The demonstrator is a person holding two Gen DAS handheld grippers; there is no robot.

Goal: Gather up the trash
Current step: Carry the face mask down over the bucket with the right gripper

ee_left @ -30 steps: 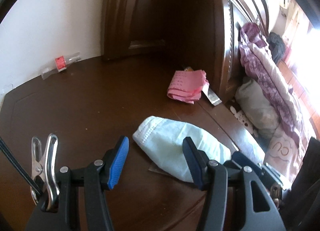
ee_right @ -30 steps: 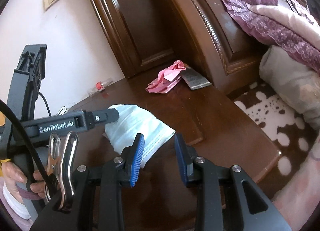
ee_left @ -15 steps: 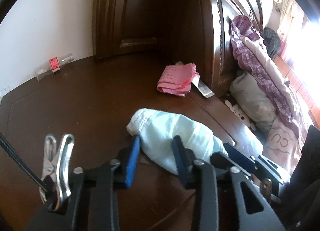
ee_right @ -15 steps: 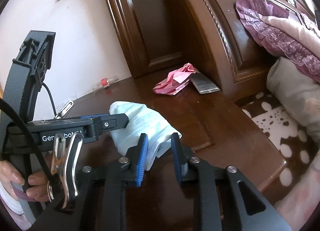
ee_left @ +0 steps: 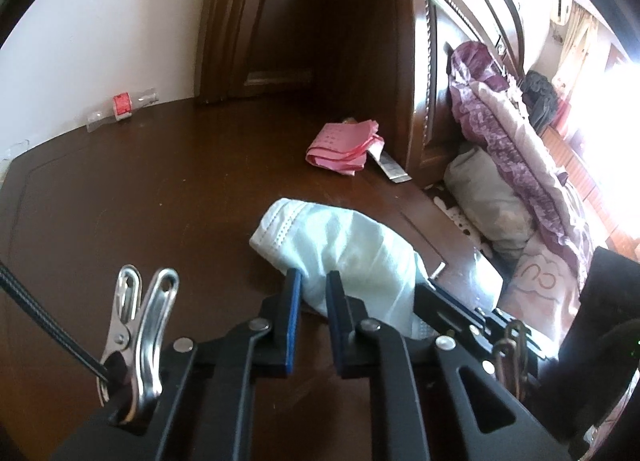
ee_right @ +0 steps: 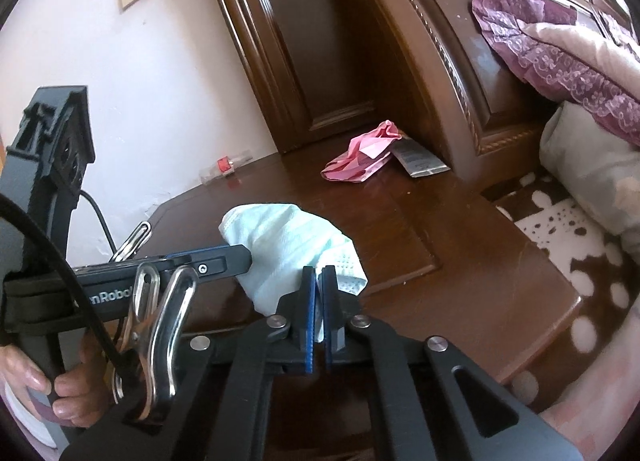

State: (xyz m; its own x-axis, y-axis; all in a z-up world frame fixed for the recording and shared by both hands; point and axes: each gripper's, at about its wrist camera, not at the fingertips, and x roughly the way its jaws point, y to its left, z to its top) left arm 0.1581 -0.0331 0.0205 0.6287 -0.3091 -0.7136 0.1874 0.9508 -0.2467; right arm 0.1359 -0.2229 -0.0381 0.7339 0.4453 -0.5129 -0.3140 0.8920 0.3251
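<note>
Both grippers have closed in since a second ago: the left gripper (ee_left: pixel 313 286) and the right gripper (ee_right: pixel 319 281) each have jaws pinched on the mask (ee_left: pixel 344 253), at opposite ends, just above the tabletop (ee_left: pixel 160 197). The pink wrapper (ee_left: pixel 344 147) lies unmoved by the headboard (ee_left: pixel 416 73).

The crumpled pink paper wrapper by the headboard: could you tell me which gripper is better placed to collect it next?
Neither is free: the left gripper and right gripper both pinch the pale blue face mask. The crumpled pink paper wrapper lies beyond, so the choice stays open.
</note>
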